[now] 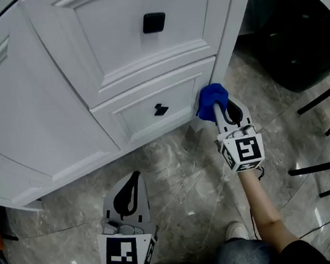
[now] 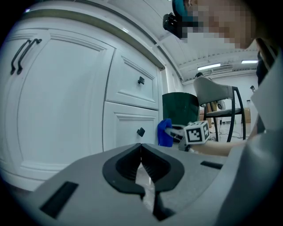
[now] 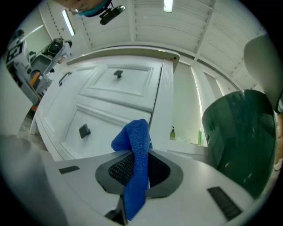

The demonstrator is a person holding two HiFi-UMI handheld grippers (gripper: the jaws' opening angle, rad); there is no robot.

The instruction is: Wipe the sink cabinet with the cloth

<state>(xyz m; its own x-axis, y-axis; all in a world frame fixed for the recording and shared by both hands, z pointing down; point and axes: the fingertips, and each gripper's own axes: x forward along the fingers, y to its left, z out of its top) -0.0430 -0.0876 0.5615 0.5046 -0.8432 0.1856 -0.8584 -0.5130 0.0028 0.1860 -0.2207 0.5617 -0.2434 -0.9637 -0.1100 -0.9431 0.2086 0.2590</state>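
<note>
Head view: the right claw (image 1: 220, 111) was clamped on a blue cloth (image 1: 211, 98). It held the bunched end at the right end of the lower drawer (image 1: 146, 110) of the white sink cabinet (image 1: 46, 87), just beside the corner post (image 1: 228, 37). Whether the fabric pressed the paint could not be told. The left claw (image 1: 134, 184) hung low over the marble floor (image 1: 185, 167), well apart from the cabinet, with its jaws together on nothing.

The right gripper view showed only a narrow fold of cloth pinched between the jaws, with the rest flopping above and below them. That grip looked like the main risk. A hard drag along the raised moulding could pull the fold free and drop the cloth. The wad could also roll aside and let the bare plastic tips scrape the painted face. A sweep leftward could snag the loose end on the drawer's black knob (image 1: 160, 109). A dark green bin (image 1: 303, 36) stood near the right arm, so a wide backswing might bump it.
</note>
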